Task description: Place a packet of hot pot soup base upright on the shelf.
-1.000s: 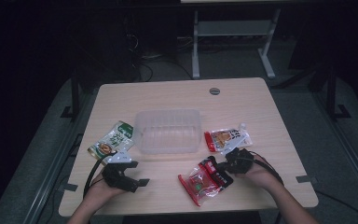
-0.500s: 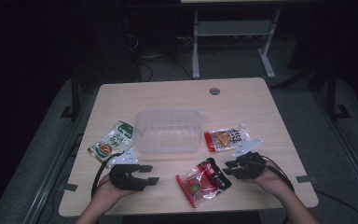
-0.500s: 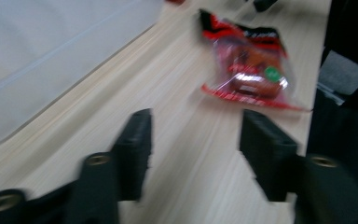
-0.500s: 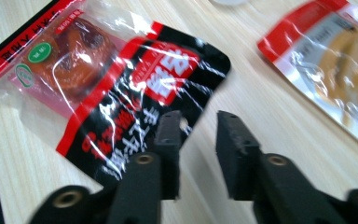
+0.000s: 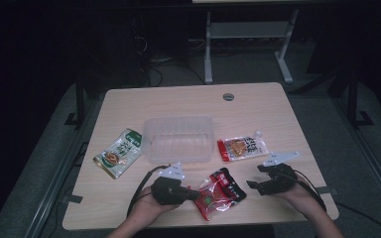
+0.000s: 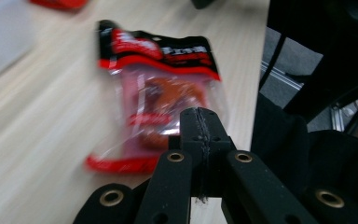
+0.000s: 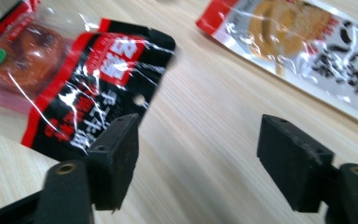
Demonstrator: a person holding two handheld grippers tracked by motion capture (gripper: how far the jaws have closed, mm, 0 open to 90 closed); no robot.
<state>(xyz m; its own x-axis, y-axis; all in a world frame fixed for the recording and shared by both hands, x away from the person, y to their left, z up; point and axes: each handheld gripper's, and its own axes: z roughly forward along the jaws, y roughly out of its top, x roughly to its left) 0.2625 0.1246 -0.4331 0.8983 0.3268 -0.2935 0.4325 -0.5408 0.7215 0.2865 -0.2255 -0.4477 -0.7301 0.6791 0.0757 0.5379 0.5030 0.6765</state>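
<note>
A dim lab: bare wooden table, floor cables, metal stand.

A red-and-black clear snack pouch lies flat and slanted on the table's near edge, contents orange-red.

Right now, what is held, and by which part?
The left hand-held gripper, jaws just closed, seems to pinch the red snack packet by its clear end; the right hand-held gripper has just opened, empty.

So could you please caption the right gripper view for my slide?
Open right gripper beside the red-and-black plastic snack packet on the wooden table.
</note>
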